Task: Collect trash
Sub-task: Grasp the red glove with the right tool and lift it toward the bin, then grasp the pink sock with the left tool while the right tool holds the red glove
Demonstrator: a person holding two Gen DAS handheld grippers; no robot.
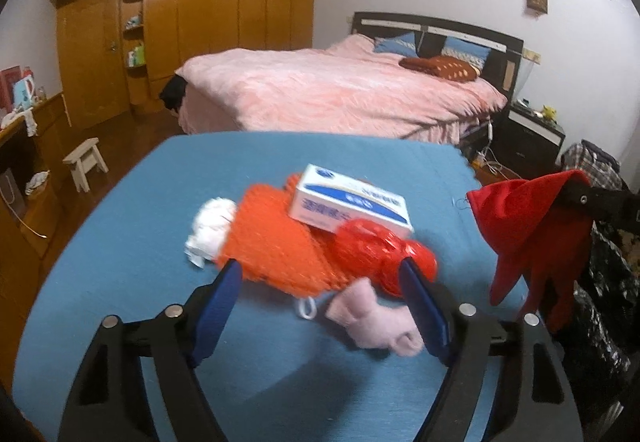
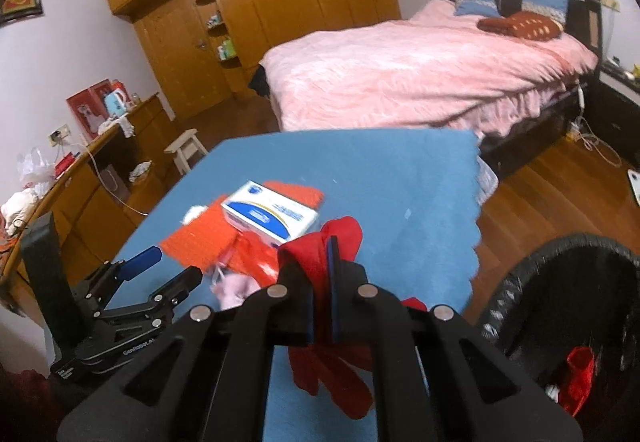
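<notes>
On the blue table (image 1: 360, 158) lies a pile of trash: a white and blue box (image 1: 350, 204) on an orange net (image 1: 276, 246), a shiny red wrapper (image 1: 380, 254), a white crumpled tissue (image 1: 210, 232) and a pink cloth (image 1: 372, 322). My left gripper (image 1: 320, 278) is open just above the pink cloth and net. My right gripper (image 2: 322, 254) is shut on a red cloth (image 2: 332, 366) and holds it above the table's right side; the red cloth also shows in the left wrist view (image 1: 528, 226). The box (image 2: 270, 218) lies beyond it.
A black bin (image 2: 560, 306) with red trash inside stands on the wooden floor right of the table. A pink bed (image 1: 340, 90) is behind the table. A white stool (image 1: 86, 162), a desk and a wooden wardrobe are at the left.
</notes>
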